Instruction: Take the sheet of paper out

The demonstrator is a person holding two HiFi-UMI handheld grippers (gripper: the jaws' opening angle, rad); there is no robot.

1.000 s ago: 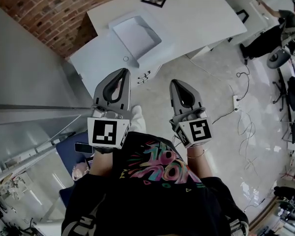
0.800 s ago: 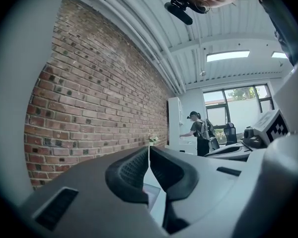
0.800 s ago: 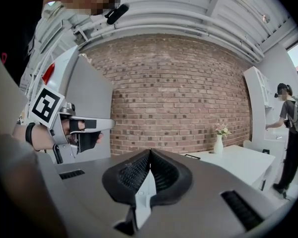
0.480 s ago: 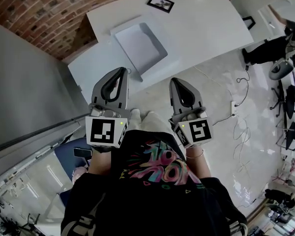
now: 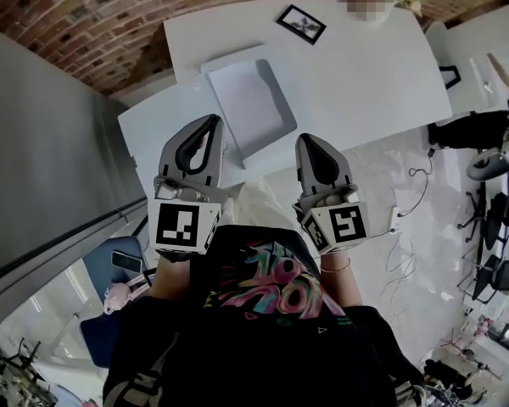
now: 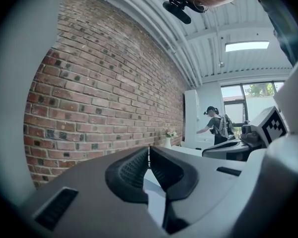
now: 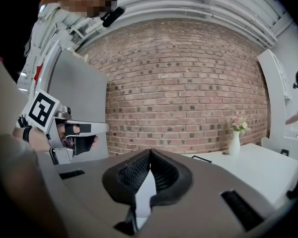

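Observation:
A white sheet of paper lies in a shallow pale tray on the white table. My left gripper is shut and empty, its tip over the table's near edge just left of the tray's front corner. My right gripper is also shut and empty, short of the table edge to the tray's right. In the left gripper view the left gripper shows ribbed pads meeting. The right gripper looks the same in its own view, with white tabletop beyond.
A black picture frame lies flat on the table's far side, with a white vase of flowers near it. The brick wall runs behind, a grey partition stands left. Cables, chairs and a person are at right.
Both grippers have moved forward together; the table and tray have come nearer and now lie just beyond the fingertips. The jaws have stayed shut.

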